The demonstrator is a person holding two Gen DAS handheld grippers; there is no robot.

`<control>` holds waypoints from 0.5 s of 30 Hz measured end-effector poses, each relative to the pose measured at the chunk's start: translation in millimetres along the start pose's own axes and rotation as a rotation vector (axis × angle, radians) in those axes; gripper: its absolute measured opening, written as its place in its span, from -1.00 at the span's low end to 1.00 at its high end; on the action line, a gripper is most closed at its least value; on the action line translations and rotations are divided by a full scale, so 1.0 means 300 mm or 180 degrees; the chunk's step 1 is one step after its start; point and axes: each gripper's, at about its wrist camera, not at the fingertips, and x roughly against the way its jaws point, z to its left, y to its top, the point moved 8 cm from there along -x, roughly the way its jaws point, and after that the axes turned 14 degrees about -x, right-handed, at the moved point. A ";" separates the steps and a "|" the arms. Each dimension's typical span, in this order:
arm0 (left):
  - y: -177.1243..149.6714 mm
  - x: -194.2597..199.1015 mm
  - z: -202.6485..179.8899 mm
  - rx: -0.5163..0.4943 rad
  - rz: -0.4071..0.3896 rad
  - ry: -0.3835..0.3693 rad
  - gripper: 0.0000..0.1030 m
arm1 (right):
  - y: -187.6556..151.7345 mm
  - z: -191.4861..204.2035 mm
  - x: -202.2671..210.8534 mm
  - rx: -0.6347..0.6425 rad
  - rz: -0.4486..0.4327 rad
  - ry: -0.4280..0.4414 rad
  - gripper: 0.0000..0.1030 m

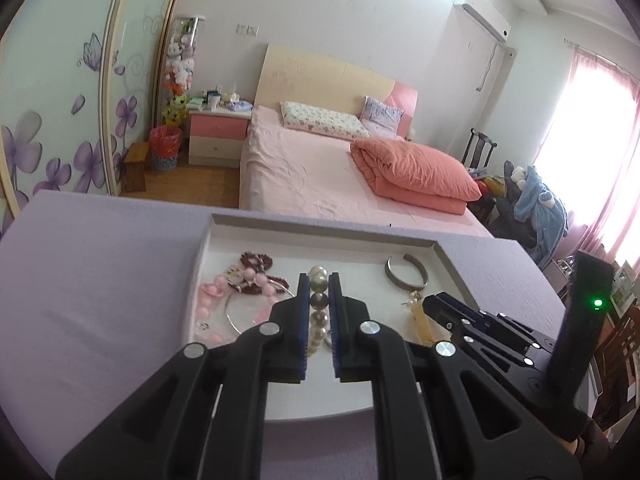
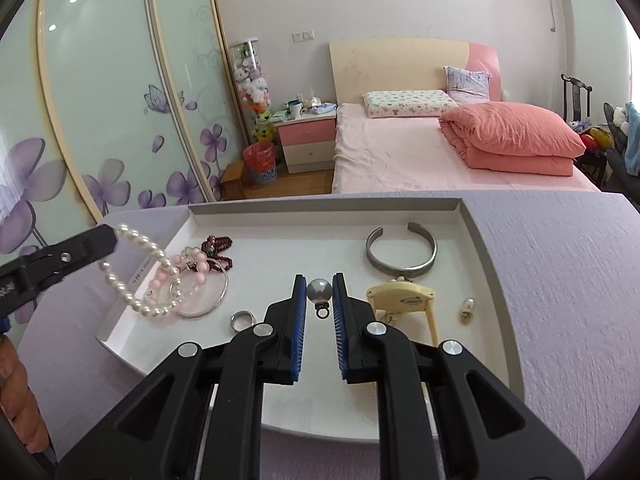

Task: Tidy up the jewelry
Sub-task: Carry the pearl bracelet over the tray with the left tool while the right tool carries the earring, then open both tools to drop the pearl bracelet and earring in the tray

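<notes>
A white tray (image 2: 476, 224) on a lilac cloth holds jewelry. My left gripper (image 1: 319, 280) is shut on a white pearl bracelet (image 1: 319, 276), which hangs from it above the tray's left side; it also shows in the right wrist view (image 2: 138, 264). My right gripper (image 2: 319, 280) has its jaws close around a grey pearl pendant (image 2: 319, 291) lying in the tray; contact is unclear. In the tray lie a silver cuff bangle (image 2: 400, 248), a cream hair clip (image 2: 404, 300), a silver ring (image 2: 242, 319), a pearl earring (image 2: 467, 306), pink beads (image 2: 192, 264) and a dark red bracelet (image 2: 218, 246).
The lilac cloth (image 2: 560, 280) covers the table around the tray. Behind it are a pink bed (image 2: 420, 156), a nightstand (image 2: 310, 136), a red bin (image 2: 260, 160) and sliding wardrobe doors (image 2: 120, 100). A person's hand (image 2: 16, 400) shows at the left edge.
</notes>
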 end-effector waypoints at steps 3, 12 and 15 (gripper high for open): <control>-0.010 -0.035 -0.011 -0.0024 0.0052 -0.0029 -0.82 | -0.010 -0.002 0.008 0.0008 0.0000 -0.0012 -0.32; 0.004 -0.075 -0.037 -0.0059 0.0065 -0.0100 -0.82 | -0.005 -0.022 0.061 0.0078 -0.0075 -0.0075 0.26; 0.024 -0.075 -0.048 -0.0063 0.0025 -0.0122 -0.82 | 0.000 -0.044 0.085 0.0049 -0.0100 -0.0091 0.27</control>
